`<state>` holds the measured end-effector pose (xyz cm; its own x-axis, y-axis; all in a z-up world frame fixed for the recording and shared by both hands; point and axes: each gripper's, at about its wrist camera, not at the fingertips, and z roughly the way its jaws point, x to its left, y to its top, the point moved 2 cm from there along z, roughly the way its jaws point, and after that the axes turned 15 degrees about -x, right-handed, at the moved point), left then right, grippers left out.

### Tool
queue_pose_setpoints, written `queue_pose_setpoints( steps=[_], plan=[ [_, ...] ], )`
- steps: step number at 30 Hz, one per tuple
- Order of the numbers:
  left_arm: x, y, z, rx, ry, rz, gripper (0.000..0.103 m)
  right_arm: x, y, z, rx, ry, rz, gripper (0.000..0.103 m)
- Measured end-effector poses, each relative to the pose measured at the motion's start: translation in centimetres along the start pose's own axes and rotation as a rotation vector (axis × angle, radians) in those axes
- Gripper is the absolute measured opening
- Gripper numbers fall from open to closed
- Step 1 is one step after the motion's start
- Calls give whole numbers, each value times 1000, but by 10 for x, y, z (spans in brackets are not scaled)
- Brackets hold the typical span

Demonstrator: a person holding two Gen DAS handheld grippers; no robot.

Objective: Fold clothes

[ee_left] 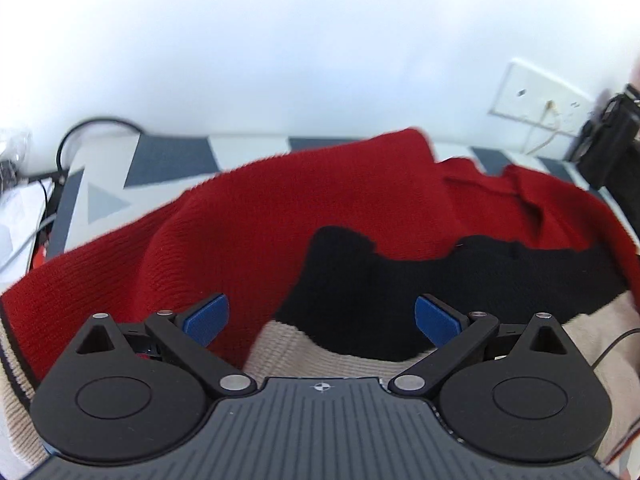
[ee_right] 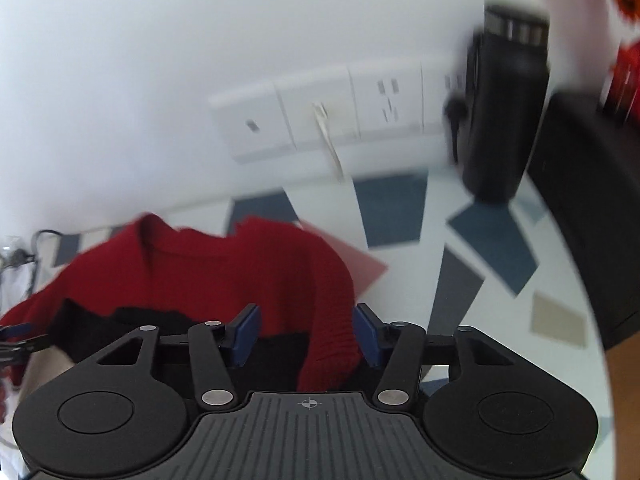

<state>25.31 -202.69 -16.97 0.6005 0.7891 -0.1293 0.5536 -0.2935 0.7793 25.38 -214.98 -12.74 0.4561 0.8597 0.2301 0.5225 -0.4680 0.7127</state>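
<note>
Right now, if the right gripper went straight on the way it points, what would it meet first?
Probably the red sleeve of the sweater: it already lies between the open right gripper's blue fingers. Depth is unclear through the blur.

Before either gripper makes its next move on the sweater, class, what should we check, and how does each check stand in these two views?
1. Left gripper jaws open: ok, blue pads wide apart with nothing between them.
2. Right gripper jaws open: ok, though a red fold of the sweater lies in the gap.
3. Right gripper actually gripping that fold: not ok, the pads stand apart.
4. Sweater lying flat: not ok, its red part is humped and creased.
5. Black bottle apart from the sweater: ok, it stands back near the wall.
6. Both sleeves located: cannot tell.
</note>
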Motion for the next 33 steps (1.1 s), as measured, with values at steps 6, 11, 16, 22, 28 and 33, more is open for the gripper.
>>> queue_pose_setpoints(
  steps=[6,11,16,22,28,33],
  plan=[
    [-10,-9,17,44,30,51,102,-6,-33,64,164,-38,-32,22],
    [-14,-13,30,60,56,21,102,-9,-23,73,114,-144,-162,14],
    [-28,-19,40,81,109,-42,102,-15,-6,88,14,-238,-269,11],
    [-50,-31,29,93,139,-69,102,-10,-12,115,-65,-291,-448,9],
    [-32,-12,29,96,128,-118,102,-4,-11,120,-11,-292,-564,38],
    [-15,20,43,29,180,-73,102,26,19,98,-85,-92,-477,47]
  ],
)
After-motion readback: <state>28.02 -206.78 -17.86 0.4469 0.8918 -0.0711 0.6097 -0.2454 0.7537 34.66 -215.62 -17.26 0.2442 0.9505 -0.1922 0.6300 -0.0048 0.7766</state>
